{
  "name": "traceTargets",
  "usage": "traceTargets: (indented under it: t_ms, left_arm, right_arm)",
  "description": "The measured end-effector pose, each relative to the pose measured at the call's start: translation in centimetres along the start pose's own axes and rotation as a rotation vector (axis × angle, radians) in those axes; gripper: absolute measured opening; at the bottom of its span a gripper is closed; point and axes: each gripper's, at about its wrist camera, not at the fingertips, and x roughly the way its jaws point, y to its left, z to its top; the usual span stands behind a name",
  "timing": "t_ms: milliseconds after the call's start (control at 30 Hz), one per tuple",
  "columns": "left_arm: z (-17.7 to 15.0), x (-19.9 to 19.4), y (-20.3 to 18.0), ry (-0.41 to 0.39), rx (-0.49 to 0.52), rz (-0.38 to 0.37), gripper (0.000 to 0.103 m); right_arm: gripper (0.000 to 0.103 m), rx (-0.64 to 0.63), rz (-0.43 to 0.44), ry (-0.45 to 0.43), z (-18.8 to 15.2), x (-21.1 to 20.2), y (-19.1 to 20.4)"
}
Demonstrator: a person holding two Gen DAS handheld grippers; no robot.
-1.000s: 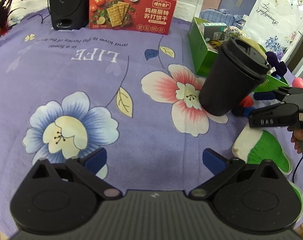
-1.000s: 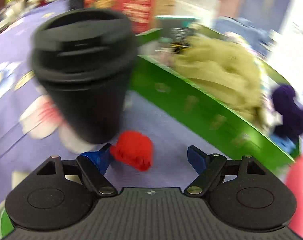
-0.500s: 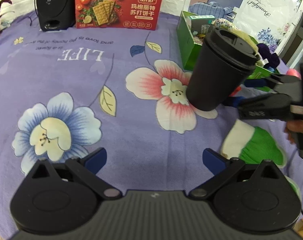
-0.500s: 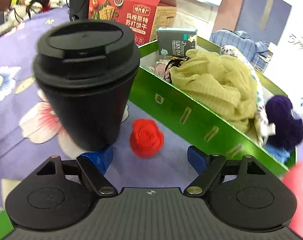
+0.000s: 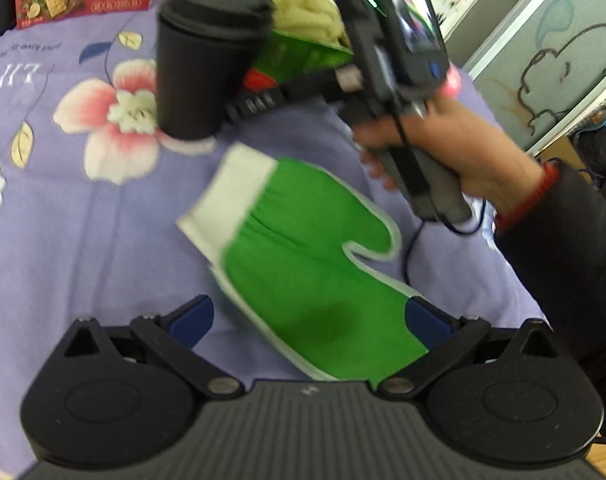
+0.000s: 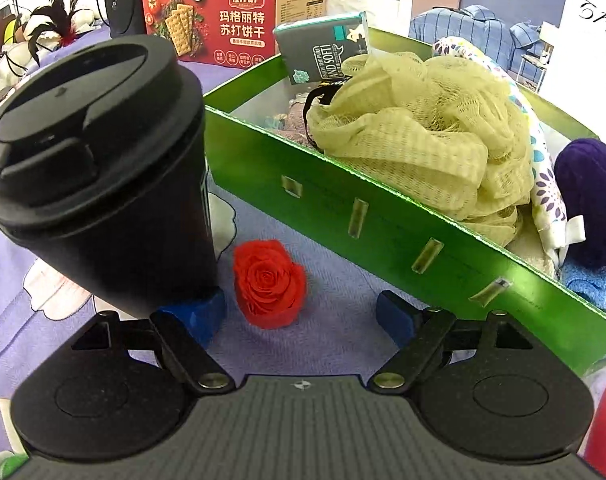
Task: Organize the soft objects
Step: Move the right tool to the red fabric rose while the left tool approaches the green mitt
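Green fabric mitt with white cuff (image 5: 311, 264) lies flat on the purple floral cloth (image 5: 83, 240), long axis diagonal, cuff toward the black lidded cup (image 5: 207, 60); fingertip end hidden under your left gripper (image 5: 309, 318), spread wide, now swung right over it. Your right gripper (image 6: 301, 314), spread, flanks a red fabric rose (image 6: 269, 284) beside the green box (image 6: 383, 220); left view blurred.

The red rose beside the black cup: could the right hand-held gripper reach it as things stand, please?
Probably yes: the right hand-held gripper is open, with the red rose just ahead between its fingers. The black cup crowds the left finger.
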Motion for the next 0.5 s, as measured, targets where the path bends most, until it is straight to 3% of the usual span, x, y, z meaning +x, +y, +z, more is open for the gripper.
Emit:
traceTargets:
  t_ms: [200,400,500]
  left_arm:
    - [-1.3,1.9,-1.4,0.037,-0.17,-0.002,0.102]
    - [-1.3,3.0,-2.9,0.054,-0.191,0.096,0.102]
    - [-0.5,3.6,-3.1,0.058,-0.214,0.109,0.102]
  right_arm:
    - [0.072,-0.004,0.019,-0.047,-0.8,0.1,-0.4]
    - [0.073,-0.01,0.028,-0.075,-1.4,-0.1,-0.5]
    - [0.074,-0.017,0.037,-0.084,-1.5,-0.1,-0.5]
